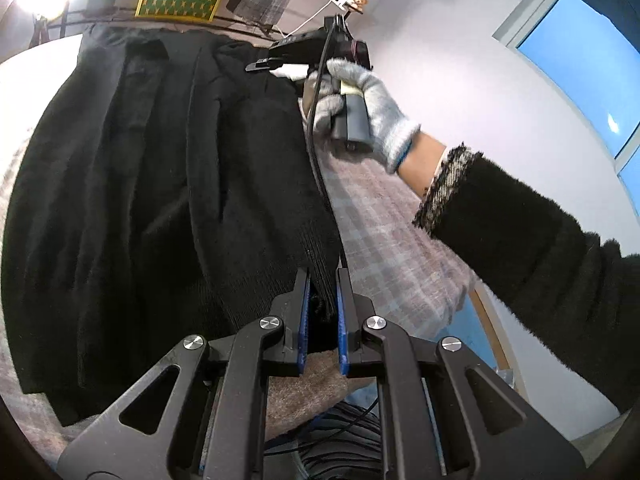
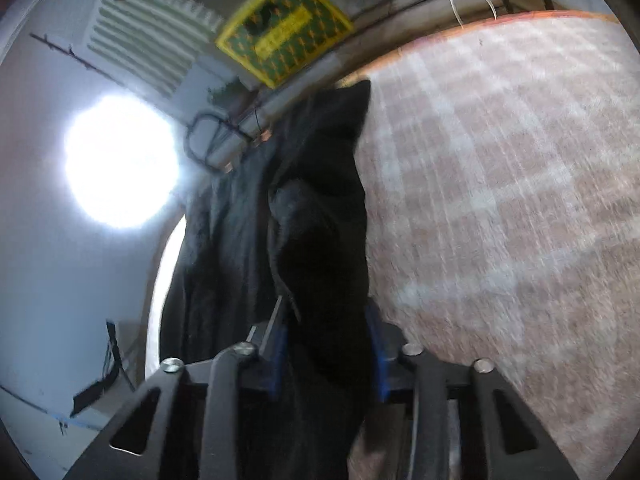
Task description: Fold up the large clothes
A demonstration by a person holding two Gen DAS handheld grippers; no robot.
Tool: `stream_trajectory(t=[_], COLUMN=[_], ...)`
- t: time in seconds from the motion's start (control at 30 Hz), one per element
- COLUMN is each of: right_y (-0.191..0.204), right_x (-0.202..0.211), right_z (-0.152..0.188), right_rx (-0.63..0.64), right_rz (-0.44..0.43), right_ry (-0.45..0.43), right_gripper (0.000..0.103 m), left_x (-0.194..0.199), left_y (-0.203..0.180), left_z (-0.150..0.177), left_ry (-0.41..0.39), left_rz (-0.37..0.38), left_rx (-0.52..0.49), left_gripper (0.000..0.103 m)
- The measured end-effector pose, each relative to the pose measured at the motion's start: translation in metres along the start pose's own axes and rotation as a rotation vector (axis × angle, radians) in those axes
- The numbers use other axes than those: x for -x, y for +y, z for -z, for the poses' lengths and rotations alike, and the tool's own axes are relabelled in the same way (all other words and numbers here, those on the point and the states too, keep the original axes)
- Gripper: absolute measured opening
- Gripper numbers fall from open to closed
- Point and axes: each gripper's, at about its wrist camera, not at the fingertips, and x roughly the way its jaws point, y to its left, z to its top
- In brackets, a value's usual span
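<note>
A large black knitted garment (image 1: 168, 184) lies spread on the pink-and-grey checked cloth (image 1: 384, 216) covering the worktop. The left gripper (image 1: 323, 312) is clenched on its ribbed hem. The right gripper (image 2: 326, 344), held in a grey-gloved hand (image 1: 360, 108), grasps another bunched edge of it.

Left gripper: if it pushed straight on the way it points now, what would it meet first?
The black knitted garment. The left gripper already has its ribbed edge between the jaws, and the dark cloth stretches ahead over the pink checked cover. Depth beyond is unclear.
</note>
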Motion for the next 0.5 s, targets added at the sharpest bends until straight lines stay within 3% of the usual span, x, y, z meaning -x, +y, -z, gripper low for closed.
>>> stream_trajectory(t=[0.03, 0.2, 0.37, 0.5], right_y=[0.001, 0.031, 0.087, 0.133], right_x=[-0.004, -0.003, 0.000, -0.014], right_z=[0.000, -0.006, -0.012, -0.012], right_rx=[-0.004, 0.096, 0.251, 0.363], right_rz=[-0.017, 0.154, 0.344, 0.439], right_ry=[0.018, 0.024, 0.036, 0.063], right_gripper=[0.010, 0.008, 0.008, 0.008], left_x=[-0.001, -0.002, 0.009, 0.022], left_y=[0.001, 0.011, 0.028, 0.045], left_z=[0.002, 0.007, 0.011, 0.017], left_ry=[0.006, -0.001, -0.028, -0.046], left_rz=[0.009, 0.063, 0.114, 0.128], left_rx=[0.015, 0.091, 0.177, 0.231], left_gripper=[0.009, 0.009, 0.009, 0.009])
